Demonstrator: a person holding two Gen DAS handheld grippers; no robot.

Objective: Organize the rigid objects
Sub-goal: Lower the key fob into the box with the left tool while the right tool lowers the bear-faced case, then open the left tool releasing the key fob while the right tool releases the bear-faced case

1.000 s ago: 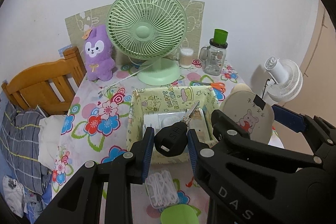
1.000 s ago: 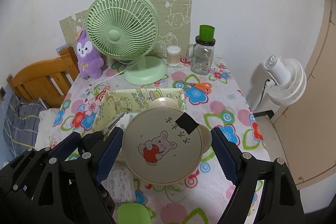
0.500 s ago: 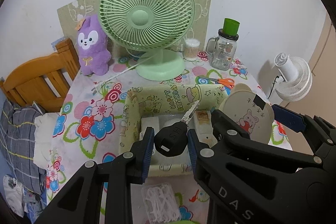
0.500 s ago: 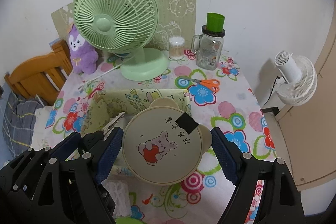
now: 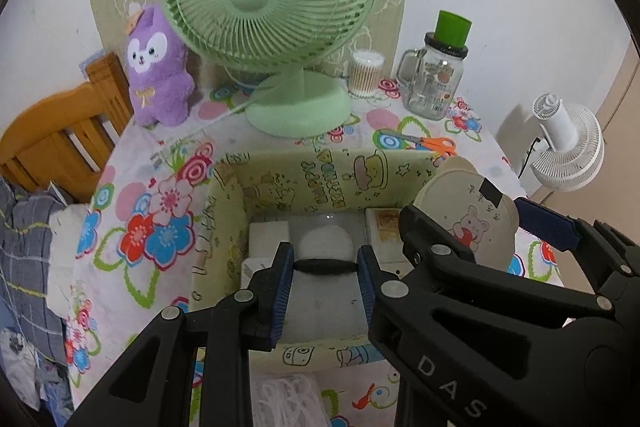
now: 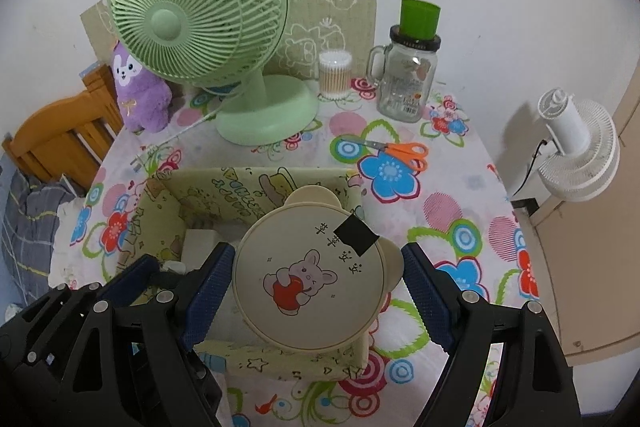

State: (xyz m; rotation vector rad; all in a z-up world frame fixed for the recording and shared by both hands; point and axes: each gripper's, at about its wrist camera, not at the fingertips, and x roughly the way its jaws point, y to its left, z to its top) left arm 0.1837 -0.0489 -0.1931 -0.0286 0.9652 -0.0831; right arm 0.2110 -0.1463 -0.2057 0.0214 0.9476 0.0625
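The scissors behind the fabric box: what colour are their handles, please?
Orange handles on the scissors, clearest in the right wrist view.

Both wrist views close, angled down, sharing fabric box (image 5: 320, 183), green fan (image 6: 200, 7)

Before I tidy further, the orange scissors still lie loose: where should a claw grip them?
Grip the orange scissors from above across the narrow shank just left of the handle loops; they lie flat and closed on the tablecloth, blades pointing left.
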